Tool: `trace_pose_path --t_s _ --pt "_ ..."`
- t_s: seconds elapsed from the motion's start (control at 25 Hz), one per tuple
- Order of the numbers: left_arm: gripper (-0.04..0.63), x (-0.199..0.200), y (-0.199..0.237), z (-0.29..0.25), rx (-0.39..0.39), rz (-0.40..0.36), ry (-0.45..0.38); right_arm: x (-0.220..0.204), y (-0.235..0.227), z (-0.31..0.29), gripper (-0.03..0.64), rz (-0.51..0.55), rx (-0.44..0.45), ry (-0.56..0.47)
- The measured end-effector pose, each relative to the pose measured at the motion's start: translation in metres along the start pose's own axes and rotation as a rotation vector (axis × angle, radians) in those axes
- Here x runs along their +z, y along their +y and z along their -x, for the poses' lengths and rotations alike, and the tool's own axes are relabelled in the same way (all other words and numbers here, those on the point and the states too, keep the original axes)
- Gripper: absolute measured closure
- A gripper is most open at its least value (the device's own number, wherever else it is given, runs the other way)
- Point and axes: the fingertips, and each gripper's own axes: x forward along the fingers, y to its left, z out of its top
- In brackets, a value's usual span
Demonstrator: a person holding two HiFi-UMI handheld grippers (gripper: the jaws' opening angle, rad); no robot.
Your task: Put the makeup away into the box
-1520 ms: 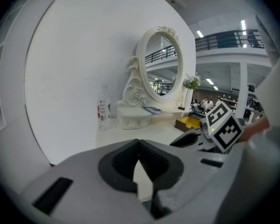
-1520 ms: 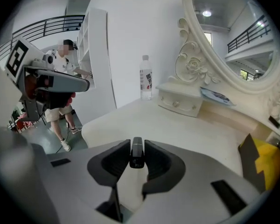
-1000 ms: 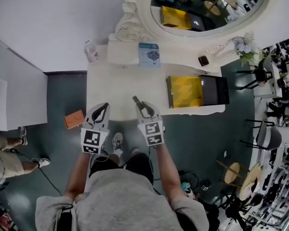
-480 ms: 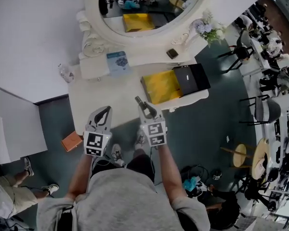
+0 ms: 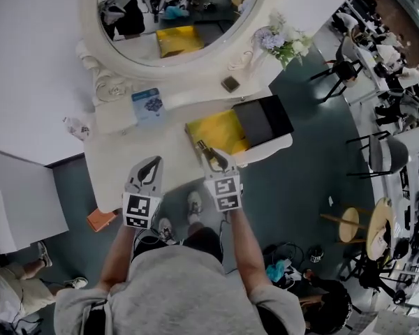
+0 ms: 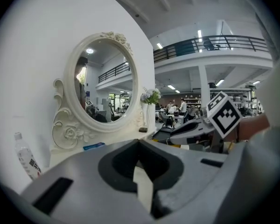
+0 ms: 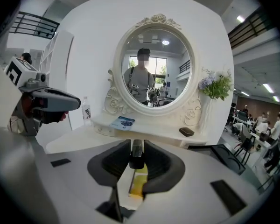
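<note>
Right tool (image 5: 213,160) grips makeup tube (image 5: 204,149) near the box (image 5: 218,131); left tool (image 5: 151,163) closed, empty. Risk: narrow grip, tube may slip.

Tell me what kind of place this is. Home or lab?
Probably a mock bedroom corner inside a big open workspace, not a home. A white dressing table with an oval mirror stands against the wall, but chairs stand on the floor beside it, and a railed upper level runs overhead.

Oval mirror (image 5: 174,19), flowers (image 5: 276,40), water bottle (image 5: 75,128), blue booklet (image 5: 147,104)
</note>
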Motion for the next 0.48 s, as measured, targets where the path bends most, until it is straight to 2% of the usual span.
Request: trace_pose_path --t_s 0.24,0.48 --pt "0.595 -0.009 0.005 -0.045 0.04 0.026 0.044 -0.02 -0.033 -0.043 0.517 -0.01 0.058 0.052" --pt "0.595 -0.03 0.019 -0.066 0.107 0.073 0.112 -0.042 -0.039 -0.09 0.517 -0.015 0.141 0.118"
